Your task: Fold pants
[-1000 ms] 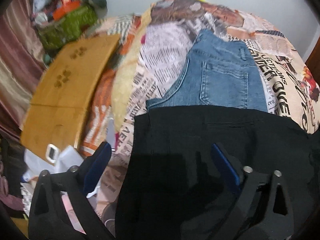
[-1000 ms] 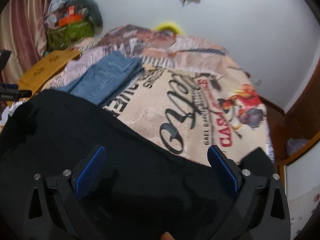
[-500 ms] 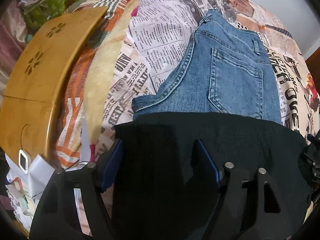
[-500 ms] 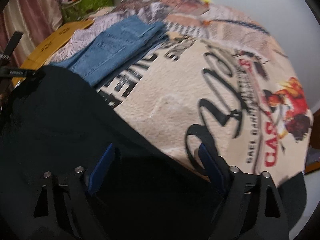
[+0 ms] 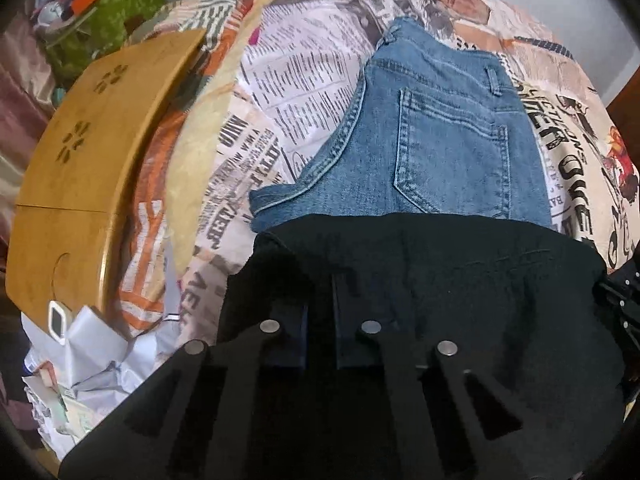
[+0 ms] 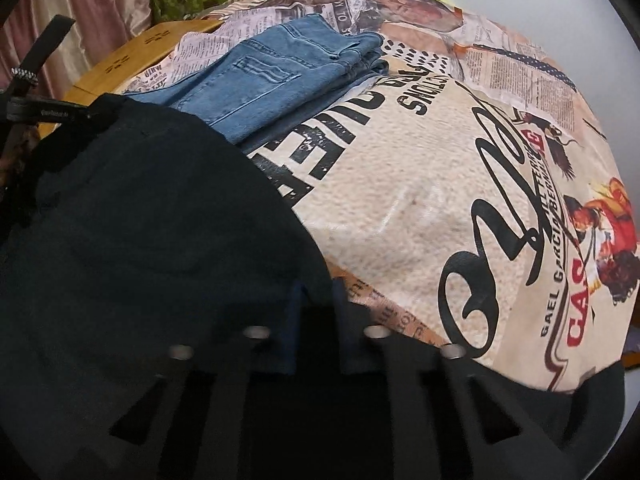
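Black pants (image 5: 460, 280) lie spread on the bed, their far edge overlapping folded blue jeans (image 5: 440, 140). My left gripper (image 5: 320, 300) points steeply down at the pants' left part, its jaws closing, the blue pads nearly together with a pinch of black cloth between them. In the right wrist view the black pants (image 6: 140, 220) fill the left half. My right gripper (image 6: 318, 292) sits at their right edge, jaws closing too, pads pressed on black fabric. The jeans (image 6: 280, 72) lie beyond.
A printed newspaper-pattern bedspread (image 6: 420, 200) covers the bed. A wooden board (image 5: 80, 160) lies along the bed's left side, with crumpled white paper (image 5: 100, 352) below it. A green bag (image 5: 108, 20) stands at the far left corner. A grey wall rises behind.
Both grippers went from wide open to closed on the black pants. Both sank closer to the bed and tipped further down. The pants stayed in place.
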A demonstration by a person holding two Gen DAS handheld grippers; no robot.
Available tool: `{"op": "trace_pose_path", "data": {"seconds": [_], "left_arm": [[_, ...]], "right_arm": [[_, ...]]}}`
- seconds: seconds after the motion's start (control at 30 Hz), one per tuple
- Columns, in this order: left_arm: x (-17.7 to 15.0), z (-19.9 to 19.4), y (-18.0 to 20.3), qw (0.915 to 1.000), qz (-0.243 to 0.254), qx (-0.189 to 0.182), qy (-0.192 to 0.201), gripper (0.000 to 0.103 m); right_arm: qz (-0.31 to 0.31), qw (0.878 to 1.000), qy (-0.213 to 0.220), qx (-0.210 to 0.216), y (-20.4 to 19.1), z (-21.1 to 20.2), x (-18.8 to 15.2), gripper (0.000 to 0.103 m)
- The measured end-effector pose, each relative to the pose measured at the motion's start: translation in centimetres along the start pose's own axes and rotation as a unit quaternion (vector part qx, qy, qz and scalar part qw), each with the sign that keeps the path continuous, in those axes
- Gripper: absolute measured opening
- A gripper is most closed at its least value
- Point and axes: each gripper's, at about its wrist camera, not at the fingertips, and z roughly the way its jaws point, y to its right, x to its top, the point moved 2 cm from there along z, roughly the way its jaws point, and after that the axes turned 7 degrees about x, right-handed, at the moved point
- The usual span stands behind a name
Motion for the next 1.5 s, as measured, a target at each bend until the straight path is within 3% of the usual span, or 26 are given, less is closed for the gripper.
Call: {"op": "trace_pose_path", "data": {"seconds": [0.2,0.47,1.07,1.5], "left_arm": [[0.3,-5.1,-0.8,0.9975,0.002,0.009,0.071,0.007],[1.0,-12.0,-1.7,0.9867,-0.022,0.021,0.16,0.006],[-9.1,-17.3,-3.5,0.9845,-0.027,0.013,0.173,0.007],[-17.8,-16.4,-4.9,0.9886,-0.03,0.035,0.144,0.007]], "right_arm": [[0.022,0.995,0.091,-0.037,0.2,-4.5,1.6,0.006],[0.024,0.985,0.162,-0.057,-0.6,-10.5,3.6,0.005],[0.025,0.987,0.158,-0.02,-7.4,-15.2,-4.3,0.005],[0.029,0.993,0.116,0.019,-12.5,-13.7,-10.2,0.005]]}}
